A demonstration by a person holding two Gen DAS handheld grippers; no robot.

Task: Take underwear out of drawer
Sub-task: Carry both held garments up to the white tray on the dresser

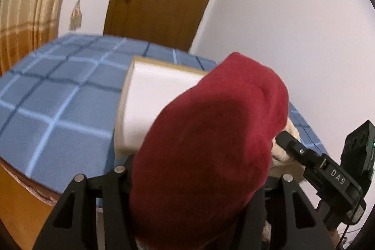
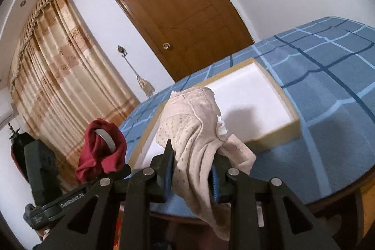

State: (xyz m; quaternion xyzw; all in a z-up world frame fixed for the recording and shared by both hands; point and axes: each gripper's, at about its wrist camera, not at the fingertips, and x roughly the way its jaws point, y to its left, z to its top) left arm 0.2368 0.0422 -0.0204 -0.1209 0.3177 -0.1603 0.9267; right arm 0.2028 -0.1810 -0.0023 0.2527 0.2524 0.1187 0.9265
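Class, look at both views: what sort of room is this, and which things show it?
Probably a bedroom: a bed with a blue checked cover, long pleated curtains and a wooden door in a plain white wall.

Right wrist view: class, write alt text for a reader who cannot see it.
The right gripper pinches a cream dotted underwear above a shallow white drawer on a blue checked bedspread. At left, the left gripper holds a red garment.

There were two pieces of underwear: one red (image 2: pixel 100 151) and one cream (image 2: pixel 199 132). There were two tongs, the left tongs (image 2: pixel 110 170) and the right tongs (image 2: pixel 191 177). One drawer (image 2: pixel 276 139) sat on one bed (image 2: pixel 328 86). There was one door (image 2: pixel 178 6) and one curtain (image 2: pixel 58 62).
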